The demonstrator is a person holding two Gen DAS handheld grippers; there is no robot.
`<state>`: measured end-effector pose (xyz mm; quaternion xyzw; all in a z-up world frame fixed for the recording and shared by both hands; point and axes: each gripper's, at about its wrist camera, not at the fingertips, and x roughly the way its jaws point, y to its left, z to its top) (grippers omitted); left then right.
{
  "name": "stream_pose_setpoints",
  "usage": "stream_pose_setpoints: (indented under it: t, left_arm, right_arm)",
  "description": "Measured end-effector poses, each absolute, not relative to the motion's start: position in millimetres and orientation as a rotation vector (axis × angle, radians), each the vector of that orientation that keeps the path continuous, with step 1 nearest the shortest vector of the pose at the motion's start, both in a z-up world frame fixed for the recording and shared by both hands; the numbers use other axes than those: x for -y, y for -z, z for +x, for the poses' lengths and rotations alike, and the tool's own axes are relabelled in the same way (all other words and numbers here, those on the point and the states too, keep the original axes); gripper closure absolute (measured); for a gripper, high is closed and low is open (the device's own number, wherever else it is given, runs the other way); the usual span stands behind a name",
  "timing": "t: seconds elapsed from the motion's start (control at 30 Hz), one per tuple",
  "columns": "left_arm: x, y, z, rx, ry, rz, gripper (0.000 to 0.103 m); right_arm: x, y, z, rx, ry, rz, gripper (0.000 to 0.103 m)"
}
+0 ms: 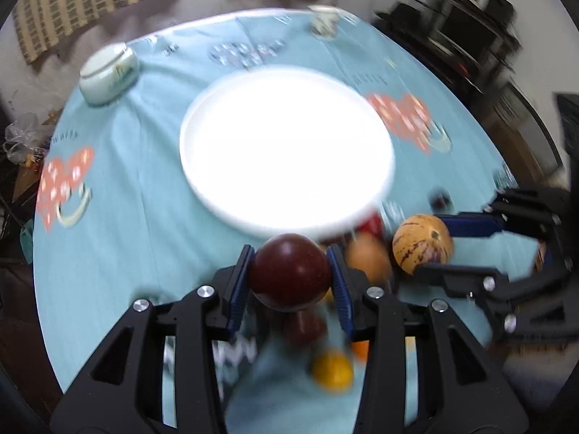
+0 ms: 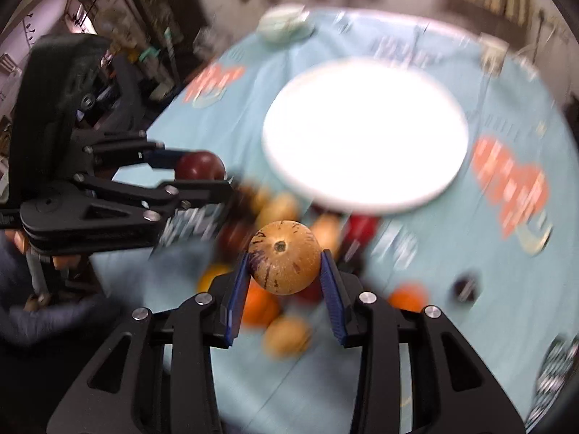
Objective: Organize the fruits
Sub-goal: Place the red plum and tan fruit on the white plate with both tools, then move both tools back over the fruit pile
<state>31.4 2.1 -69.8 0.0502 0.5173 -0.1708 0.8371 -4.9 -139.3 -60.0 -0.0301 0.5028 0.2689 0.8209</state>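
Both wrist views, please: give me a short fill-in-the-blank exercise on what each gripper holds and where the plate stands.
1. The left gripper is shut on a dark ____ fruit.
2. The right gripper is shut on a tan fruit streaked with ____.
3. The white plate holds ____ fruit.
4. The tablecloth is light ____.

Missing words: red; purple; no; blue

Glossy dark-red fruit (image 1: 290, 271); matt cloth tablecloth (image 1: 115, 224).
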Motion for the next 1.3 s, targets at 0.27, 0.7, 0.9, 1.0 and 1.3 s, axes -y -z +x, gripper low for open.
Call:
stream_pose_setpoints:
  t: [0.27, 0.7, 0.9, 1.0, 1.3]
  left_arm:
    - [31, 113, 138, -1.16, 0.16, 0.128, 0.061]
    - [6, 121, 140, -1.114, 0.082, 0.05, 0.025]
    - [-13, 97, 99, -1.01, 0.125, -0.028, 0.025]
    - [-15, 82, 65, -0.932, 0.157, 0.024, 0.023]
    - [-30, 58, -16, -0.814, 0.203, 0.045, 0.012]
  right_arm:
    - [150, 103, 104, -1.094, -0.435, -0.077, 0.064]
    - [151, 119, 119, -1.09, -0.395, -0.088, 0.062]
    - [169, 95, 77, -0.998, -0.429, 0.018, 0.061]
    - [180, 75, 31, -0.882, -0.41, -0.025, 0.061]
    - [235, 12, -77, -0.554, -0.246, 0.095, 0.001]
